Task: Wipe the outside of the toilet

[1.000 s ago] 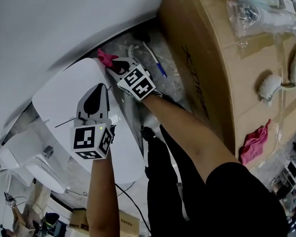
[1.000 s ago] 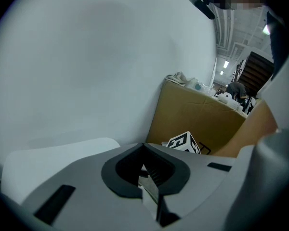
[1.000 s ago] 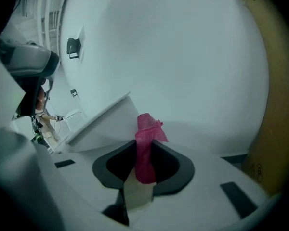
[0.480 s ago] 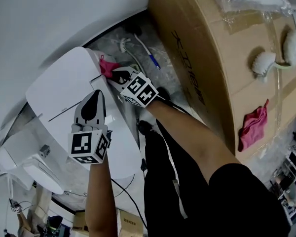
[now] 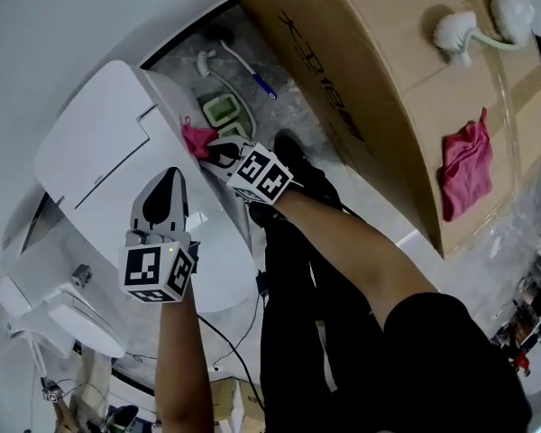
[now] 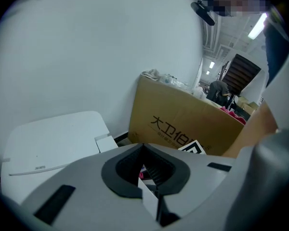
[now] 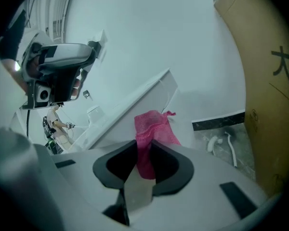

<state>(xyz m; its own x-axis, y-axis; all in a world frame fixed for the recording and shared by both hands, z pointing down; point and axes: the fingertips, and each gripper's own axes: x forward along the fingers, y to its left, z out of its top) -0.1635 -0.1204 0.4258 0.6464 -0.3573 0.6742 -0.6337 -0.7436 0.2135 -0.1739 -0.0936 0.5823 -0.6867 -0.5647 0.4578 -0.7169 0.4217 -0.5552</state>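
The white toilet point(image 5: 108, 161) fills the left of the head view, lid down, tank at the top left. My right gripper point(image 5: 212, 149) is shut on a pink cloth point(image 5: 197, 138) and presses it against the toilet's right side, below the tank. In the right gripper view the pink cloth point(image 7: 151, 134) sticks out between the closed jaws, against the white toilet side point(image 7: 135, 105). My left gripper point(image 5: 167, 185) hovers over the lid with its jaws shut and nothing in them; in the left gripper view the toilet tank point(image 6: 53, 138) lies beyond it.
A large cardboard box point(image 5: 388, 88) stands to the right, with a second pink cloth point(image 5: 464, 174) and a white brush point(image 5: 455, 30) on top. A toilet brush point(image 5: 225, 61) and a green-rimmed item point(image 5: 222, 112) lie on the floor between the box and the toilet. The person's legs point(image 5: 307, 314) stand beside the bowl.
My right gripper has slid the pink cloth down the toilet's right side, away from the tank's back corner. The head view has shifted; the left gripper keeps its pose over the lid.
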